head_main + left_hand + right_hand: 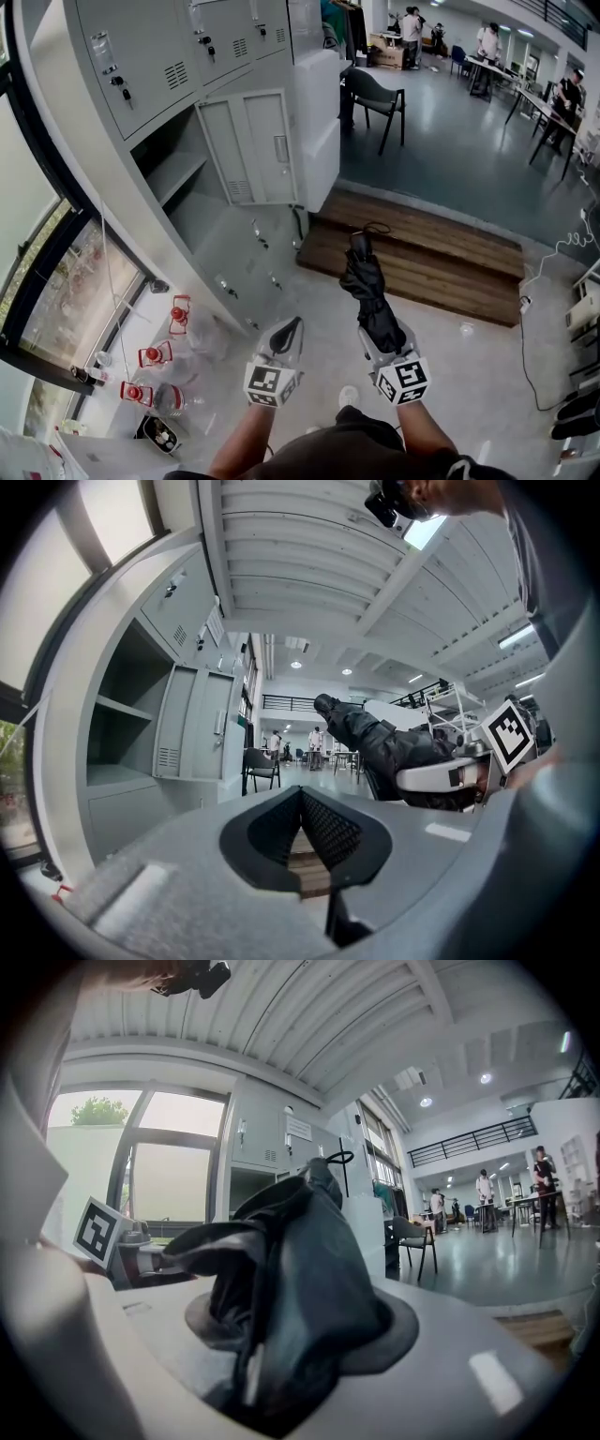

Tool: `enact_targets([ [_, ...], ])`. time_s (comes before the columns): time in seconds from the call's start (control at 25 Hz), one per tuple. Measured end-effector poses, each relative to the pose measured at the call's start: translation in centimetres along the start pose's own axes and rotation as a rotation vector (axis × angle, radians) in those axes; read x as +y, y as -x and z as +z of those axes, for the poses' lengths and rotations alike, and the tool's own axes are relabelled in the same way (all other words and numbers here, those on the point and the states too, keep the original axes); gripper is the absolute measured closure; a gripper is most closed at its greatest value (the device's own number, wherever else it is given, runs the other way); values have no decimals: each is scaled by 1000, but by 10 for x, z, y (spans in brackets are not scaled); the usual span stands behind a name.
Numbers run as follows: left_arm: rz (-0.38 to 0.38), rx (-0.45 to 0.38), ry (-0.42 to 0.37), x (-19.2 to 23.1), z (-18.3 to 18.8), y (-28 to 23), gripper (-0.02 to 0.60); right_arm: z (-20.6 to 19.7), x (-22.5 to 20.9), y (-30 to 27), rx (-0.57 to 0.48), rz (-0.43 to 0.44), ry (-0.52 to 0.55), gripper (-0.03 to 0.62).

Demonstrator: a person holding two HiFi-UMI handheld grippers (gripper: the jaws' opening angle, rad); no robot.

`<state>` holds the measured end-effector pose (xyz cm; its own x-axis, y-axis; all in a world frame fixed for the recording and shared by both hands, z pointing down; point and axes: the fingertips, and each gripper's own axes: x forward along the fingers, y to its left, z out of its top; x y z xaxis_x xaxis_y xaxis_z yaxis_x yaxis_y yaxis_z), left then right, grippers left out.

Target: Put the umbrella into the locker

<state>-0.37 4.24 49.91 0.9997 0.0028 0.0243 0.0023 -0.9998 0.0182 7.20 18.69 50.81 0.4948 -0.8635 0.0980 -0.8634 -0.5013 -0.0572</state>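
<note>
A folded black umbrella points forward and away from me, with my right gripper shut on its lower part. In the right gripper view the umbrella's cloth fills the space between the jaws and hides the pads. My left gripper hangs beside it on the left, shut with nothing in it; its tips meet. The grey locker bank stands at the left. One compartment is open with a shelf inside, its door swung outward. From the left gripper view the umbrella shows at the right and the open compartment at the left.
A low wooden platform lies on the floor ahead. Behind it stands a dark chair, with people at tables farther back. Red fittings sit on the floor by the window at the lower left. A cable trails at the right.
</note>
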Motion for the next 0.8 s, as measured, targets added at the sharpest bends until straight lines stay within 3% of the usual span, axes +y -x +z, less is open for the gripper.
enact_targets([
  [0.4, 62, 27, -9, 16, 2, -61, 576, 7, -44, -56, 13, 87, -3, 364],
  [0.8, 201, 27, -7, 38, 10, -101, 575, 10, -75, -105, 25, 205, 12, 364],
])
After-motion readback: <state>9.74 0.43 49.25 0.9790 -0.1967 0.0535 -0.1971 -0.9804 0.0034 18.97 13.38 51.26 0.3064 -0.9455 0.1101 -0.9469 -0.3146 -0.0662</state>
